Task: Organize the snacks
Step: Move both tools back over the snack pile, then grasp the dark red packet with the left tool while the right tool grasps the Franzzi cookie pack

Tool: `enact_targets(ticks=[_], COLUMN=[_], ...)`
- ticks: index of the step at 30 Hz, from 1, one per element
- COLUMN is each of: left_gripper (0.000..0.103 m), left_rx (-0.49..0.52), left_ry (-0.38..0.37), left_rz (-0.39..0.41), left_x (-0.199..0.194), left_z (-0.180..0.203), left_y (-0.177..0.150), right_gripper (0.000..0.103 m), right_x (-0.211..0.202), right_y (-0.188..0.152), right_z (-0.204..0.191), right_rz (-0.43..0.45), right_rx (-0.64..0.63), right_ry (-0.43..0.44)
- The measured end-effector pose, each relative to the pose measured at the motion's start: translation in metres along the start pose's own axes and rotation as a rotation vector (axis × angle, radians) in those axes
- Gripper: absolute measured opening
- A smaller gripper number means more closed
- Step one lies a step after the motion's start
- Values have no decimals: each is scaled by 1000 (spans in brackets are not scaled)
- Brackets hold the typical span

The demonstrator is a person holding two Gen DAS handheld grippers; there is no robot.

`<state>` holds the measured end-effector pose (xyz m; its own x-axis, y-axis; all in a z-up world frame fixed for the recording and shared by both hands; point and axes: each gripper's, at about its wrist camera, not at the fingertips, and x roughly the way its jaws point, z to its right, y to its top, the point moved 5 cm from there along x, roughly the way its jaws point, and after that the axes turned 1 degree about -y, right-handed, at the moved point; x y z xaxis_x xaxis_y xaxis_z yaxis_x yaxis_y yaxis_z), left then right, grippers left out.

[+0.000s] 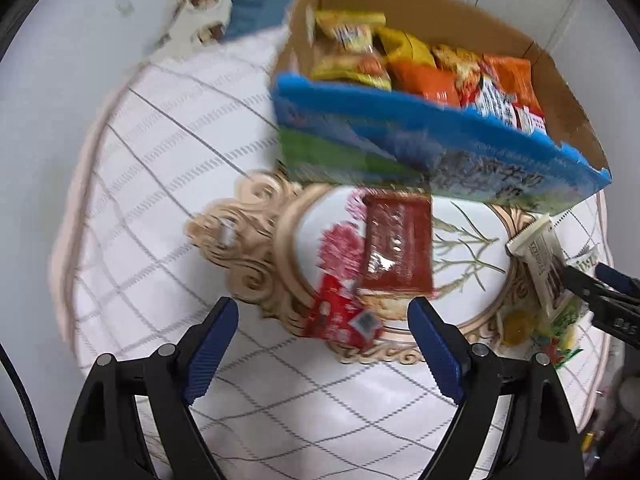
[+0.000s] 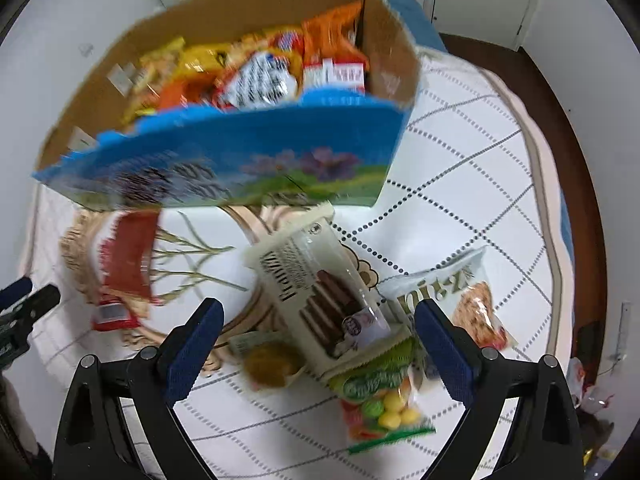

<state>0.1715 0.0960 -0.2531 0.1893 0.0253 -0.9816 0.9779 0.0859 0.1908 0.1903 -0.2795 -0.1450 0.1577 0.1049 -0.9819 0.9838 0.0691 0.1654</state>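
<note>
A blue cardboard box (image 1: 400,148) (image 2: 240,168) holds several orange, yellow and red snack packets. In front of it, on an ornate placemat (image 1: 248,236), lie a dark red packet (image 1: 396,248) and a bright red packet (image 1: 340,320). My left gripper (image 1: 322,320) hangs open just above the bright red packet, touching nothing. My right gripper (image 2: 318,320) is open over a cream wafer packet (image 2: 320,296). Around that packet lie a green candy bag (image 2: 376,400), a white cereal bag (image 2: 452,300) and a round yellow cookie pack (image 2: 268,364).
A round table carries a white checked cloth (image 1: 168,184) (image 2: 480,200). A white power strip (image 1: 200,20) lies beyond the table's far left edge. Brown floor (image 2: 568,128) shows past the right rim. Each gripper shows at the edge of the other's view.
</note>
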Motion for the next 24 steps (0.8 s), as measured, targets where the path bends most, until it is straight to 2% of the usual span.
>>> enact_targets(ticks=[4,11,13,14,16,19,20,24], left_gripper=[87,86,68,56,54,52,52,52], left_rx=[-9,71,84,90,87,72,62,42], left_ry=[-58,-38,-23,-11,-12,-25,-32,-57], left_rz=[-64,-117,-116,-127,-135,-128,-132,-159], left_x=[24,66,73,77,82,81,80,77], left_z=[16,49,54,55,57,55,54,50], left_y=[11,31,33,33,31,25,21,-4], right_gripper=[94,80,74,74,72,65,61,58], right_x=[22,53,56,56,55,56,57,59], right_y=[6,8,7,6,3,-5,-8,-24], right_z=[1,0,-2,-3,-1,5,9,15], right_rz=[-36,-117,-118,-112,-114,-139,-149,-186], right_rx=[-8,-54,-58,-52,-21,59,83,140], right_ry=[-11,12,24,17,16,75,98,153])
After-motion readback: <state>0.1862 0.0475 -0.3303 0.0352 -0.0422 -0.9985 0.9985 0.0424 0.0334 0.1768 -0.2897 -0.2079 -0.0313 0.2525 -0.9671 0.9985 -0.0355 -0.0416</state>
